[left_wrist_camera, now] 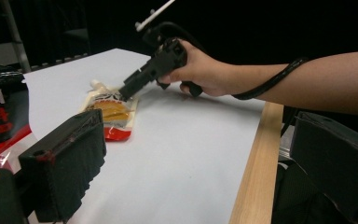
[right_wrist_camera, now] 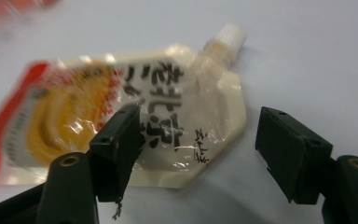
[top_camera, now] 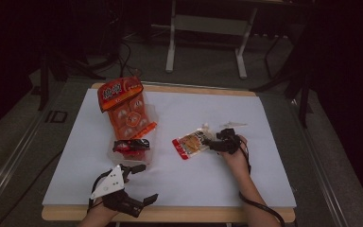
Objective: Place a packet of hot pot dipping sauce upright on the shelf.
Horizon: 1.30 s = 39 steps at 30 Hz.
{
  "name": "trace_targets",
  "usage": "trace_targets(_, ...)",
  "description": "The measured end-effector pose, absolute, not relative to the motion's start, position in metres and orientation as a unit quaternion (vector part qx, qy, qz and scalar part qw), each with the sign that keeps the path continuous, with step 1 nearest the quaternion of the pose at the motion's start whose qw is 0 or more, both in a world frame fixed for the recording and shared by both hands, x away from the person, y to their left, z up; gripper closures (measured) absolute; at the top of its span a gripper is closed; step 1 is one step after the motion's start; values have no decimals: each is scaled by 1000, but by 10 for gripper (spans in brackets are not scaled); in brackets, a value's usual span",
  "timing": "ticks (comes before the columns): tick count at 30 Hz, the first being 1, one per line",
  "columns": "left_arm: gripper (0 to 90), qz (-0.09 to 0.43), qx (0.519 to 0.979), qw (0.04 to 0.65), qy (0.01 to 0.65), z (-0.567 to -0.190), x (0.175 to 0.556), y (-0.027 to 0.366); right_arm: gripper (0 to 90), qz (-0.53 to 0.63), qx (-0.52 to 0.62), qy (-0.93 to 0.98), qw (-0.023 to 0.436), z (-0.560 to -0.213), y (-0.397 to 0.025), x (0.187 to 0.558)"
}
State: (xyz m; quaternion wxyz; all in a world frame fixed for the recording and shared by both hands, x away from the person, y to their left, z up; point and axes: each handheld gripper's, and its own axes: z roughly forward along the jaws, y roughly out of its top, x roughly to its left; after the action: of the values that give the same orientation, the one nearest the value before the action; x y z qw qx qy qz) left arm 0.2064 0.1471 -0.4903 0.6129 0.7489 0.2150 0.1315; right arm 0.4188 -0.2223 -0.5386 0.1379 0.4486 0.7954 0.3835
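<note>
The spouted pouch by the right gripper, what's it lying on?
The spouted pouch lies flat on the white table cover, with the open right gripper at its spout end. Whatever sits beneath the pouch itself is covered, so nothing more can be told.

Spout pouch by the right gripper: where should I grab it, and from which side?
Probably grip the pale spout-end corner of the pouch, coming from the right gripper's side. It lies flat on the white sheet, so a thin edge suits the open jaws better than its broad face. Its cap looks small.
</note>
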Motion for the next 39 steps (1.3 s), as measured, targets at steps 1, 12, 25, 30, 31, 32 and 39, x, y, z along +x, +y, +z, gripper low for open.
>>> trace_targets(1, 41, 131, 749, 613, 217, -491, 207, 147, 278, 386, 447, 795, 138, -539, -222, 419)
trace_targets(12, 41, 119, 751, 610, 223, -495, 210, 147, 235, 339, 410, 833, 151, -537, -205, 419)
trace_targets(25, 41, 119, 752, 610, 220, -495, 210, 145, 684, 362, 439, 813, 120, -533, -210, 420)
trace_targets(30, 41, 119, 751, 612, 220, -495, 210, 145, 859, 371, 445, 808, 109, -534, -210, 419)
trace_targets(31, 41, 119, 750, 612, 220, -495, 209, 145, 873, 370, 442, 809, 111, -533, -210, 418)
trace_targets(32, 41, 120, 751, 612, 219, -495, 209, 145, 879, 369, 439, 811, 114, -533, -209, 418)
trace_targets(39, 35, 116, 747, 619, 215, -495, 209, 144, 891, 383, 433, 807, 120, -521, -209, 413)
